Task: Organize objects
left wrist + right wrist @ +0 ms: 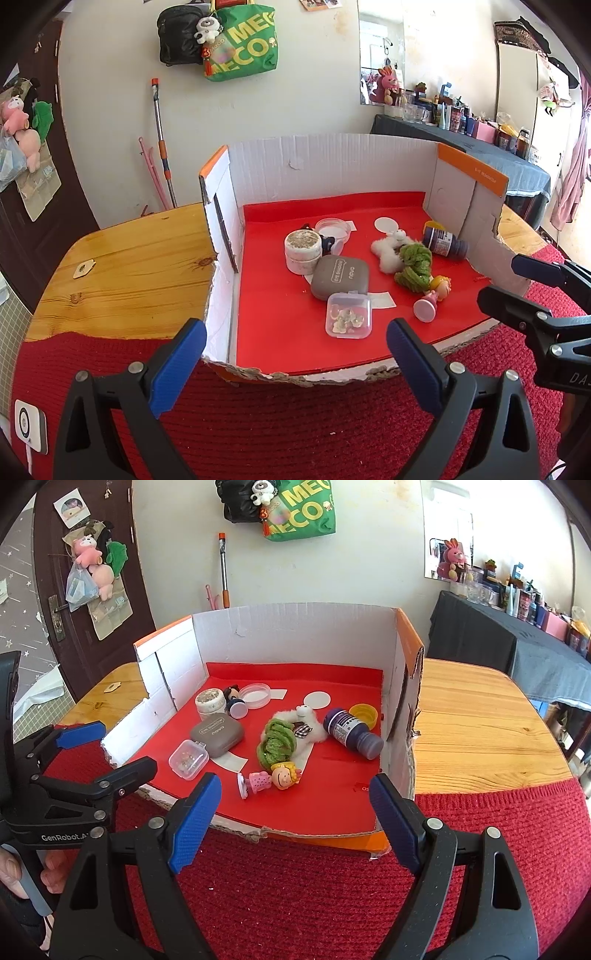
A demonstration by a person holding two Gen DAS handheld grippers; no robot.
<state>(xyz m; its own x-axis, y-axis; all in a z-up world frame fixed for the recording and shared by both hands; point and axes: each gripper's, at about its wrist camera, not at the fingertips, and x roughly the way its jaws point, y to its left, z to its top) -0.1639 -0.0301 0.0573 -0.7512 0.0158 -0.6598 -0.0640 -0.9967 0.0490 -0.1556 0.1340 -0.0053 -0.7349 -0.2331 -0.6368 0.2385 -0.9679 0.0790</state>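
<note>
A cut-open cardboard box [325, 162] [295, 627] with a red floor holds the clutter. In it lie a grey case [340, 277] [217, 734], a clear small box [348, 315] [187, 758], a white round jar [303, 251] [210, 700], a clear dish [333, 229] [255, 694], a green and white plush [406, 258] [286, 734], a doll figure [434, 295] [271, 779] and a dark purple bottle [445, 243] [352, 731] on its side. My left gripper [295, 369] [110, 749] is open and empty at the box's front edge. My right gripper [291, 823] [513, 280] is open and empty, to the right.
The box stands on a wooden table [129, 258] [480, 720] with a red knitted mat [295, 424] [314, 886] in front. A yellow cap [364, 712] and a white disc [316, 699] lie near the bottle. A dark-clothed side table [517, 638] with bottles stands at the right.
</note>
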